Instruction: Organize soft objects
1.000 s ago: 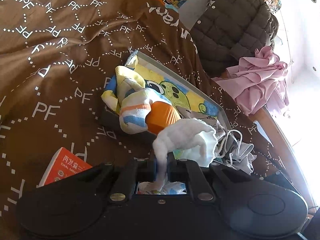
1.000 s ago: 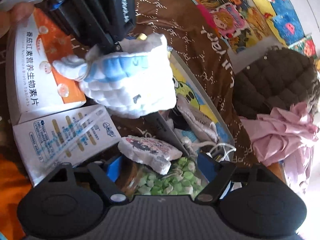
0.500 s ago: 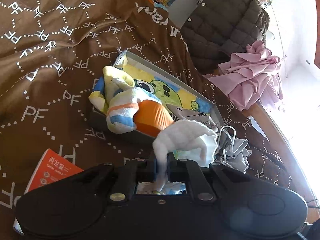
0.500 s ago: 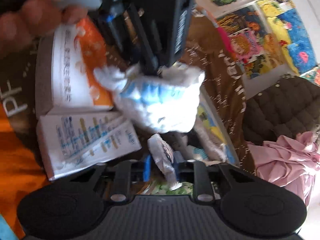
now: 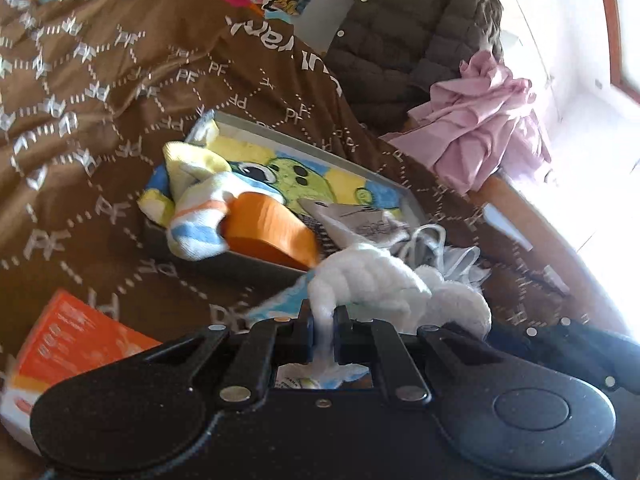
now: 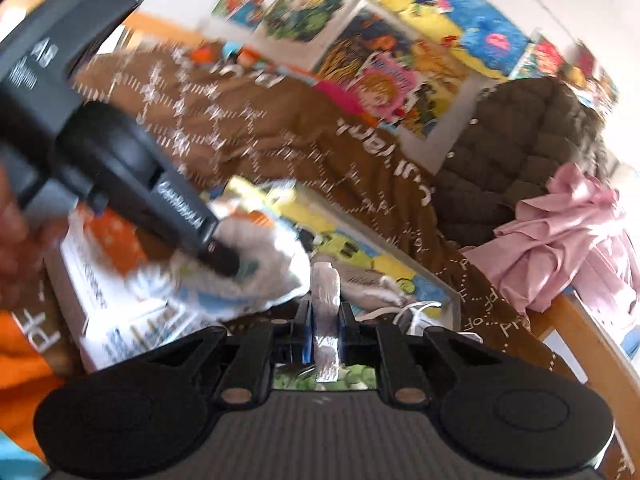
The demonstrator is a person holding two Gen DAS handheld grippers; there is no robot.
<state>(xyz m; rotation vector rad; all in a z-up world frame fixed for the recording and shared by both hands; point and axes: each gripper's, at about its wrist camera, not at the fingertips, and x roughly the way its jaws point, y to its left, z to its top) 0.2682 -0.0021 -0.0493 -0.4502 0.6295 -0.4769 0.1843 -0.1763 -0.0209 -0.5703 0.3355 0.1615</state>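
You hold two tools: your left tool (image 5: 323, 322) pinches a white fluffy sock (image 5: 372, 280) just in front of the tray (image 5: 304, 148), and your right tool (image 6: 325, 320) is clamped on a flat silvery-white cloth piece (image 6: 326, 292). One tray lies on the brown bedspread (image 5: 100, 80), holding one striped sock (image 5: 200, 216) and one orange pouch (image 5: 268, 232). Only the right view shows your left tool's housing (image 6: 112, 160) and two boxes (image 6: 116, 300); the left view shows just one orange box (image 5: 72, 340).

White "PF" letters repeat across the brown blanket (image 5: 120, 92).
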